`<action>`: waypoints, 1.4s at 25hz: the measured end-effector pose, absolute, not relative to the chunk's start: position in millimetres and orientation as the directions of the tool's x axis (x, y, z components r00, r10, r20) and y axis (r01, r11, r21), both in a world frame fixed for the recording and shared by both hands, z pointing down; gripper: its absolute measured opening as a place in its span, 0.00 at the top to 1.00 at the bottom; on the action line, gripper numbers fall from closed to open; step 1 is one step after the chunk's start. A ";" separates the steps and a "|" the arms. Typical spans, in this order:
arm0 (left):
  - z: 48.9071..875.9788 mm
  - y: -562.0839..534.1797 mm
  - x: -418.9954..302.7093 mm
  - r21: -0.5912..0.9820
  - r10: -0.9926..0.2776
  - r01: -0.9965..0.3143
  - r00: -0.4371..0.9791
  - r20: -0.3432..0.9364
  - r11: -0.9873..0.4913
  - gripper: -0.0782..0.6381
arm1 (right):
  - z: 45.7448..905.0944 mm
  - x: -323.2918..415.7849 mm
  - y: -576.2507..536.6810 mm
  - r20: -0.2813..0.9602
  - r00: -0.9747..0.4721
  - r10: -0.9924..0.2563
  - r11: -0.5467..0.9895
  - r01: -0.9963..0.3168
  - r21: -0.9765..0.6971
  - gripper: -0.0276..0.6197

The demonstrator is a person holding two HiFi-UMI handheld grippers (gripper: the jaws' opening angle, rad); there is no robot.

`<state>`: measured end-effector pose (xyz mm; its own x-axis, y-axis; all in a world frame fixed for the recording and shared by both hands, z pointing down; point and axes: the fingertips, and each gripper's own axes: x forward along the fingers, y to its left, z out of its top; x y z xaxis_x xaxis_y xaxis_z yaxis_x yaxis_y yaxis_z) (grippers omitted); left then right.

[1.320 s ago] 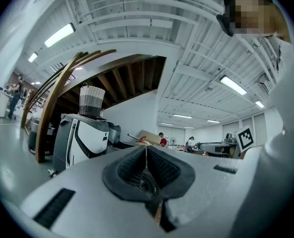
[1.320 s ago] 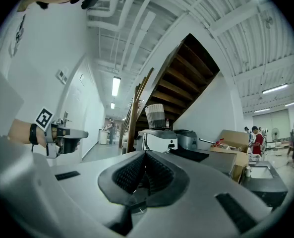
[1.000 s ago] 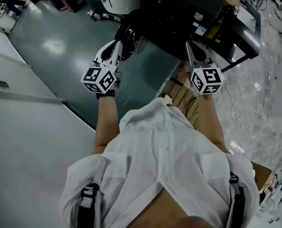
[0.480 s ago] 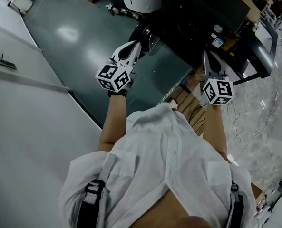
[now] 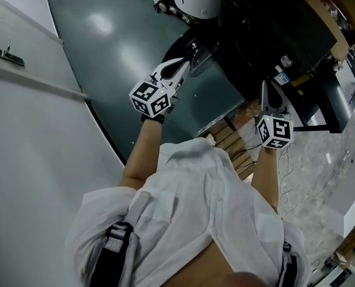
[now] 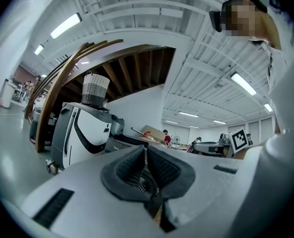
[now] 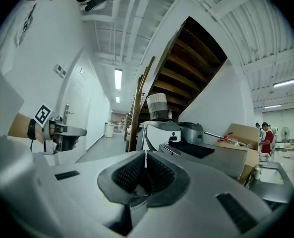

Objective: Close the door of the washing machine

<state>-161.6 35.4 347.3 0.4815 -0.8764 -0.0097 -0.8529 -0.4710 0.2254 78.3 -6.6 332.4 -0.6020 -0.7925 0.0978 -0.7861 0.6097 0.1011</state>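
Head view shows the dark washing machine point(image 5: 273, 23) at the upper right of the green floor point(image 5: 105, 46), its round door point(image 5: 180, 45) swung open. The left gripper point(image 5: 188, 64), jaws pressed together and empty, points at the door's rim. The right gripper point(image 5: 264, 92), also empty, has jaws just beginning to part near the machine's front.

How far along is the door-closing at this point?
Done: nothing; the door stands open off the washer. In hand: the left gripper, shut and empty, points at the door; whether it touches is unclear. The right gripper, shut and empty, is by the washer front. To do: swing the door shut.
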 end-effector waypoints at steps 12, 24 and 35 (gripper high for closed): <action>374.5 -22.9 -135.7 0.250 -0.906 -0.883 0.421 0.049 -0.397 0.87 | 352.1 82.3 -86.1 0.161 -0.715 -0.680 0.733 -0.665 0.143 0.91; 385.9 -34.4 -176.9 0.237 -0.921 -0.906 0.380 0.088 -0.351 0.86 | 374.1 33.8 -113.4 0.209 -0.761 -0.614 0.789 -0.596 0.147 0.90; 421.2 -69.7 -229.7 0.253 -0.910 -0.901 0.393 0.131 -0.353 0.79 | 404.8 -19.3 -139.8 0.262 -0.760 -0.595 0.802 -0.582 0.134 0.83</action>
<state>-229.7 -69.7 421.2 0.3933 -0.9100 0.1310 -0.9009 -0.3530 0.2527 -19.3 -139.8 404.8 -0.7599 -0.5951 0.2616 -0.5822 0.8020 0.1335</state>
